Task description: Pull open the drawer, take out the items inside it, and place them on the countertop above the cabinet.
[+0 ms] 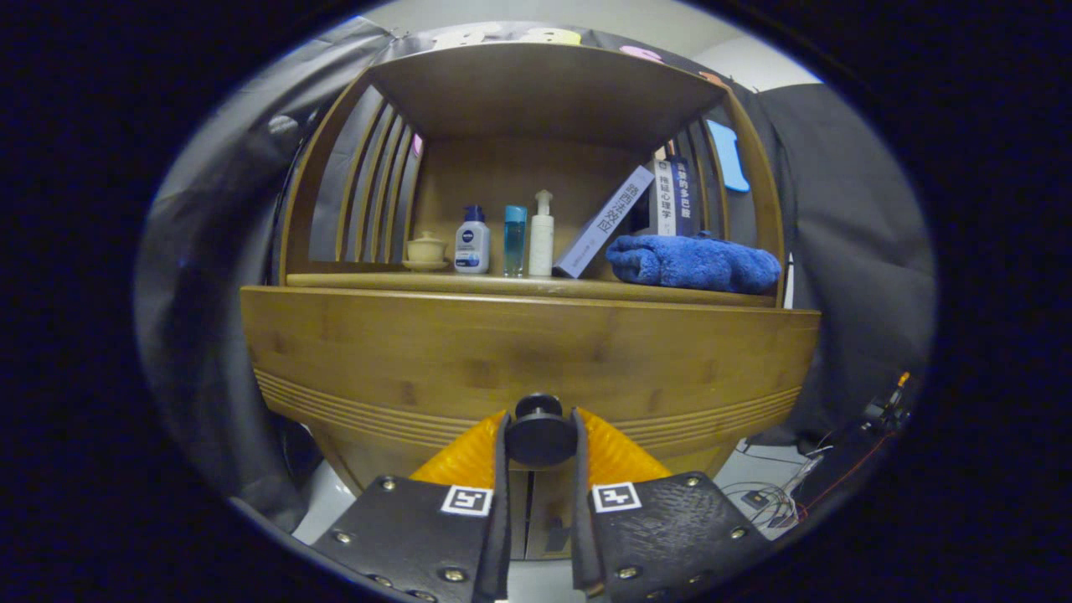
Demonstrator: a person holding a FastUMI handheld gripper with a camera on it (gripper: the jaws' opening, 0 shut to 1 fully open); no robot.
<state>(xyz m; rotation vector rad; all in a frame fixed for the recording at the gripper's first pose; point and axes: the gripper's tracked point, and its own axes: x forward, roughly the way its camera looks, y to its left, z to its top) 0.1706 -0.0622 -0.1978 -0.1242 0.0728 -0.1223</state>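
Pinching the round dark knob (539, 434) of the drawer (528, 360), the hand-held gripper (540, 440) sits at the lower centre of the frame, one finger pressed on each side of the knob. The drawer front fills the middle of the frame; whether it is pulled out at all I cannot tell, and its inside is hidden. Above it, the open shelf (519, 285) of the bamboo cabinet carries one small lidded cup (426, 249) on a saucer at the left, then three bottles (472, 241) standing upright in a row. Right of them one book (605, 221) leans, two more books (674, 197) stand upright, and one folded blue towel (693, 263) lies in front.
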